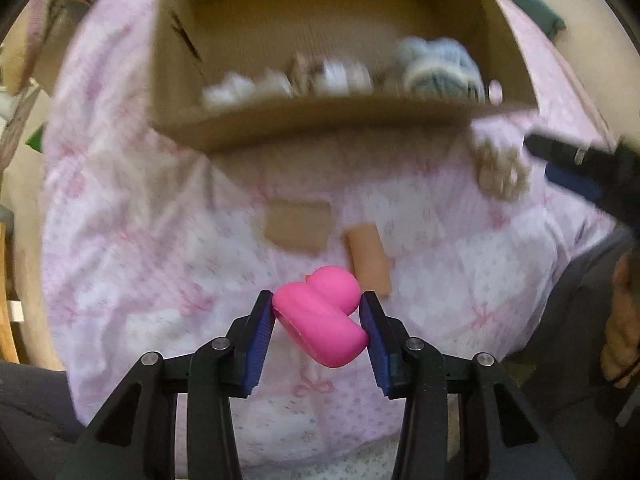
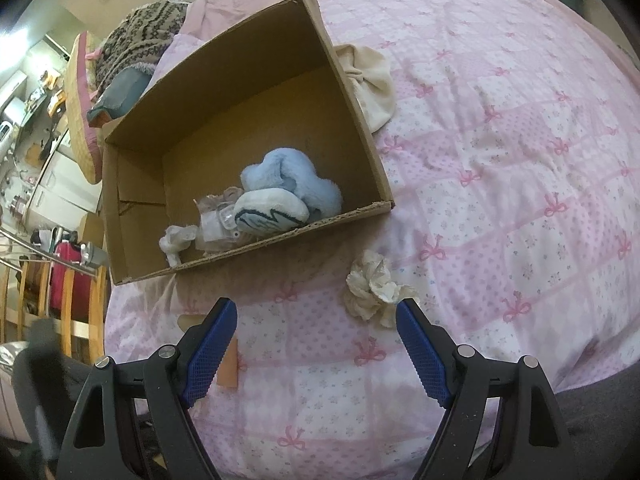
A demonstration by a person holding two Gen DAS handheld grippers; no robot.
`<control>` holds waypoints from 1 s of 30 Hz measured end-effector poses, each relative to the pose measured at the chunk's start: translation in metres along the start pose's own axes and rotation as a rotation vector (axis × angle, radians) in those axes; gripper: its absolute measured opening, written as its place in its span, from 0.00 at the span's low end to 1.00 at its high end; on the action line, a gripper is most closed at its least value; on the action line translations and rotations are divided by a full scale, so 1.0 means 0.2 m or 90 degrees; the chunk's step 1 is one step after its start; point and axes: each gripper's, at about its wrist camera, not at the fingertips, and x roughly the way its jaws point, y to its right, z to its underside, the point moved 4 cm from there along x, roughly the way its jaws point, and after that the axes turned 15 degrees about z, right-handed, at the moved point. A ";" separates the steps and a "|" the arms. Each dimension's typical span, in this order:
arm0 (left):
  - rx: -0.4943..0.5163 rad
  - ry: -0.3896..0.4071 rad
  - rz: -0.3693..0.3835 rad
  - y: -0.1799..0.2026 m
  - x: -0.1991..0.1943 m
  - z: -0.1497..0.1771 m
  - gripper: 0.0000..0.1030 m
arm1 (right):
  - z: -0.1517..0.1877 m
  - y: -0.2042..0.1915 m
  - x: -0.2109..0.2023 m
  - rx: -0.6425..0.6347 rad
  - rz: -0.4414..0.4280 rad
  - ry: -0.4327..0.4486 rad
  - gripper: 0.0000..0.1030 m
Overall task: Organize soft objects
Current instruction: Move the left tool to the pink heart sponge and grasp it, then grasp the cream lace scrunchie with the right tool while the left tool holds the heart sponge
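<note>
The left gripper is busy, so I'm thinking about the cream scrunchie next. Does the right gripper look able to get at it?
Probably yes. The right gripper is open and empty, the cream scrunchie lies just beyond its right fingertip on the bedspread, and nothing sits between them.

Left claw point(image 1: 318, 316) clamped (pads touching); right claw point(image 2: 316, 344) wide.

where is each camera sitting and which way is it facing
Left wrist: sits on the left gripper, looking steeply down at the pink toy between its pads on the pink quilt; a hand and the right gripper show at right.
Right wrist: sits on the right gripper, facing down at the quilt, with a cream scrunchie ahead of its open fingers.
Shared: the cardboard box holding blue slippers, the scrunchie and the quilt.
</note>
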 end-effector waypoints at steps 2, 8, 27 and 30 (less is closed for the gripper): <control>-0.012 0.038 -0.003 -0.01 -0.06 -0.02 0.39 | 0.00 0.01 0.00 0.001 0.007 0.001 0.84; -0.051 0.125 -0.017 -0.10 -0.22 -0.09 0.39 | 0.00 0.08 0.17 0.011 0.074 -0.064 0.84; -0.101 0.160 0.004 -0.22 -0.32 -0.19 0.39 | 0.04 0.03 0.30 -0.031 0.043 -0.115 0.08; -0.104 0.159 0.005 -0.23 -0.32 -0.18 0.39 | 0.05 0.01 0.26 -0.050 0.033 -0.103 0.08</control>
